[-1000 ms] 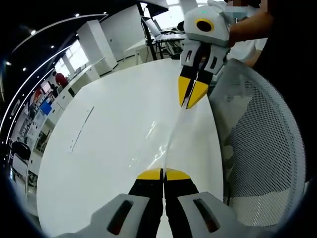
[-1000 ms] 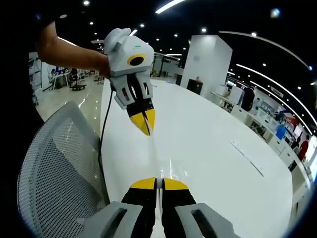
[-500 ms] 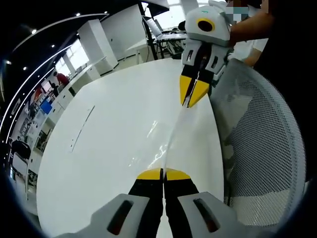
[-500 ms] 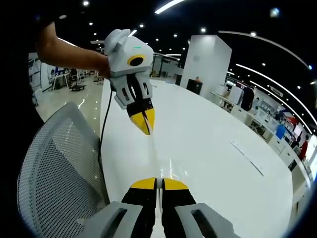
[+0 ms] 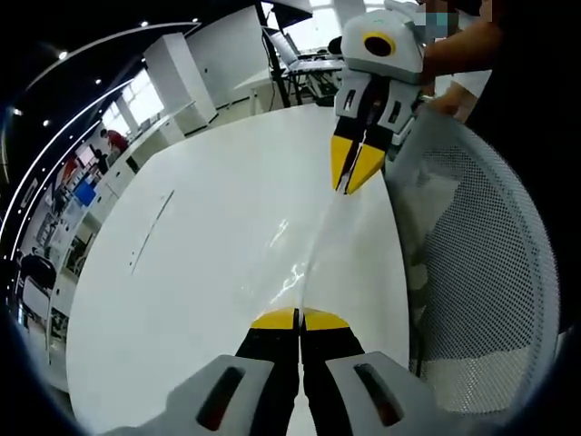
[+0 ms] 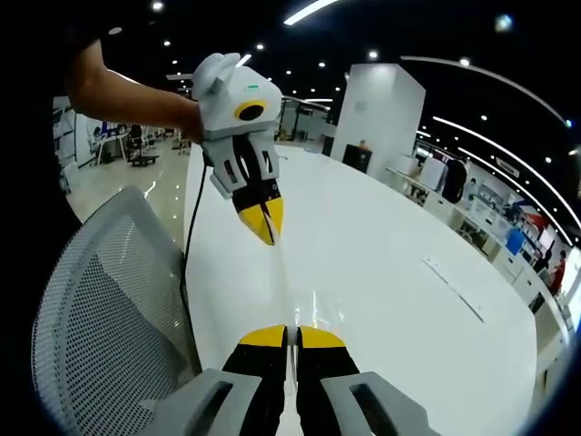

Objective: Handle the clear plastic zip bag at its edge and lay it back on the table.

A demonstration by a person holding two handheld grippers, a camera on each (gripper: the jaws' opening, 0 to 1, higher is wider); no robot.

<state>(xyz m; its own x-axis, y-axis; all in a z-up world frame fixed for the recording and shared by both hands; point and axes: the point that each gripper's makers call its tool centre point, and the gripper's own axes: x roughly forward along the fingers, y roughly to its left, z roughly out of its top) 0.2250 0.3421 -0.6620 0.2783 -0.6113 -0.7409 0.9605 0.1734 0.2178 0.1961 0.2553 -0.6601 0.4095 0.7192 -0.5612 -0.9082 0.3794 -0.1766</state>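
The clear plastic zip bag is stretched in the air between the two grippers, seen nearly edge-on as a thin glinting sheet over the white table; in the right gripper view the same bag runs from 6 o'clock up toward 12. The left gripper is clenched on one edge of it at 6 o'clock of its own view, and the right gripper, held by a hand at 1 o'clock, pinches the opposite edge with its yellow tips closed. From the other side, the right gripper grips its edge while the left gripper hangs above it at 11 o'clock. A mesh chair back stands just beside the table's rim. The step in hand appears to be the edge hold, with the bag lifted and taut. Next, both grippers would need to descend together, keeping the sheet flat, then release once it rests on the table.
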